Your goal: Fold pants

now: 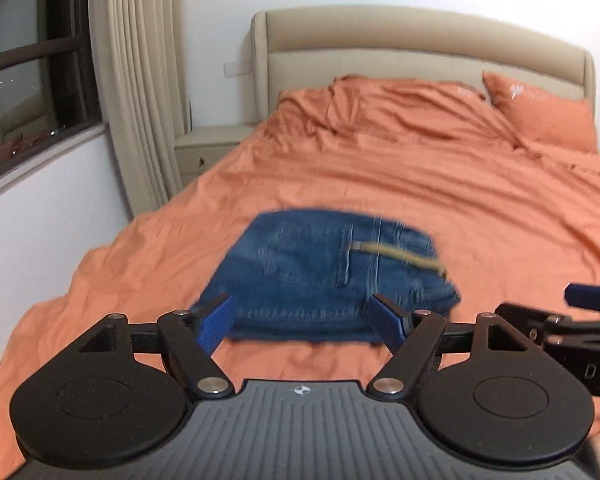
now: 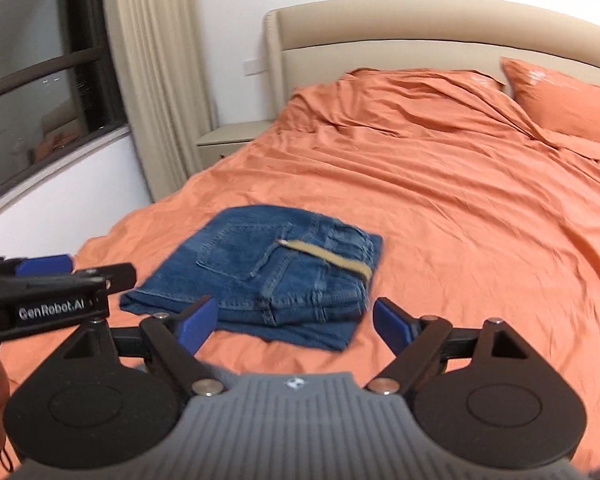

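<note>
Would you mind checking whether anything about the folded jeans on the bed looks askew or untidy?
Mostly tidy: the jeans lie folded on the orange bedcover. One lower layer sticks out at the near edge, and a tan strip lies across the top.

Left gripper (image 1: pixel 304 320) and right gripper (image 2: pixel 292 322): jaws wide apart, empty.

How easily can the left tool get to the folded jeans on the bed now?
Probably easily. The left tool is open and holds nothing, the jeans lie just ahead on the orange bedcover, and nothing stands between them.
</note>
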Tool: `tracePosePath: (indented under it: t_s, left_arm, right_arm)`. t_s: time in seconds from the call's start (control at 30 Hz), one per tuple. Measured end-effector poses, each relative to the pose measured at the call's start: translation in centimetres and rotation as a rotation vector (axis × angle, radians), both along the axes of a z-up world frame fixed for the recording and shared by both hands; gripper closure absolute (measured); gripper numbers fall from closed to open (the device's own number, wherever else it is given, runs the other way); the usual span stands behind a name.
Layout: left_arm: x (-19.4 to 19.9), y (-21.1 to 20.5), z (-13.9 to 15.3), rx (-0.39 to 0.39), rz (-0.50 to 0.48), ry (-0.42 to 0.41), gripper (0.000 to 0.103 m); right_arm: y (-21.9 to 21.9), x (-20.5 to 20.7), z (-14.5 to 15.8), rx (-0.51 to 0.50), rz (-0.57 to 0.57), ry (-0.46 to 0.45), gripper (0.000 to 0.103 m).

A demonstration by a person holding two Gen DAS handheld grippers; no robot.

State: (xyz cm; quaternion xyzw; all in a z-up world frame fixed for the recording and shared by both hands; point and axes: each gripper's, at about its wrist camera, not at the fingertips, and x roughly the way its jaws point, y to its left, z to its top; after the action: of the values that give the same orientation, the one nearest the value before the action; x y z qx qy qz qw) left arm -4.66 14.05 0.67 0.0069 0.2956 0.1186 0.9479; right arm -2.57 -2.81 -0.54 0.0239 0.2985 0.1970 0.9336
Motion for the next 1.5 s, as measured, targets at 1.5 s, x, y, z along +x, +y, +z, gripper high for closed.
tracePosePath:
  t_s: [1.5]
  left_arm:
    - [-0.8,1.2,-3.9,-0.043,0.029,0.057,0.014]
  right_arm:
    - [1.6,-0.4,-4.7,-0.003,-0.076,-0.021,0.022]
